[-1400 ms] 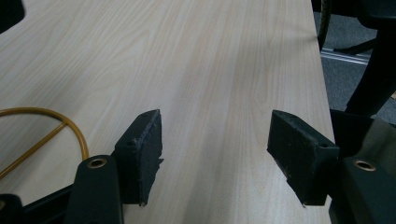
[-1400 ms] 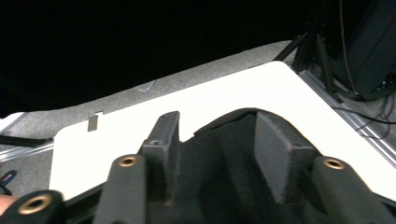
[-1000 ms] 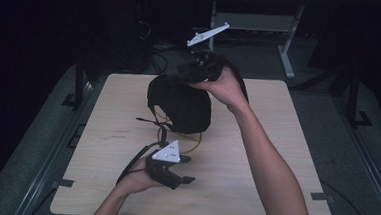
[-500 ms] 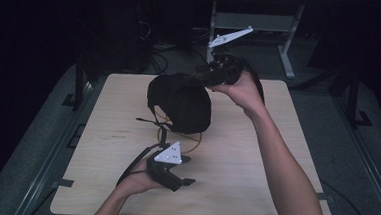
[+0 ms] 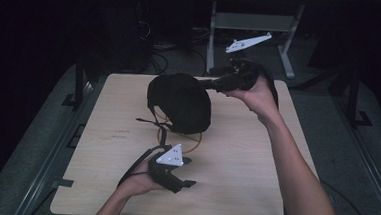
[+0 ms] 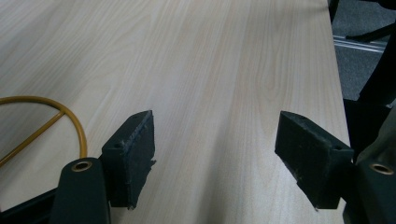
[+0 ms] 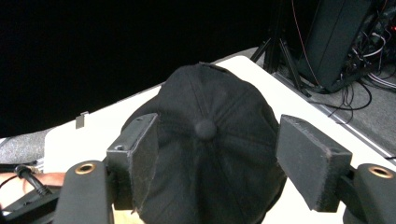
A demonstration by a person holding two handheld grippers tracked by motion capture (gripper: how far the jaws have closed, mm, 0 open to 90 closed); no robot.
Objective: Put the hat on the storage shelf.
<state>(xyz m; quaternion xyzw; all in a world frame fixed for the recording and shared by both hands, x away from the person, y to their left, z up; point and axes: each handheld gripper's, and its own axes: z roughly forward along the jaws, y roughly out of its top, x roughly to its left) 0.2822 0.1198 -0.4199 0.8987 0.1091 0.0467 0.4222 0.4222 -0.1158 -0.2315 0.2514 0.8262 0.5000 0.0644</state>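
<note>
The black cap is lying on the light wooden tabletop, toward the far side and a little left of the middle, and everything here is placed in relation to it.

In front of the cap, on its near-left side, the left gripper is resting low over the tabletop in the person's left hand. Its grey three-cornered plate is facing up. In the left gripper view the two black fingers are standing wide apart with only bare wood between them, so they are released and grasping nothing (they have just been opening a little further). A yellow cord is lying in a loop on the tabletop between the cap and this gripper, and its curve is showing just beside the left finger in the left gripper view.

At the right side of the cap, the right gripper is being held above the far edge of the tabletop by the right hand, and it is pointing toward the cap's crown. In the right gripper view the cap's top button is sitting between the two fingers, but the fingers are standing apart from the cloth, not pressing on it. They are released too, and they have just been opening.

Behind the cap, past the tabletop, a grey metal stand and some dark cables are standing on the floor.
</note>
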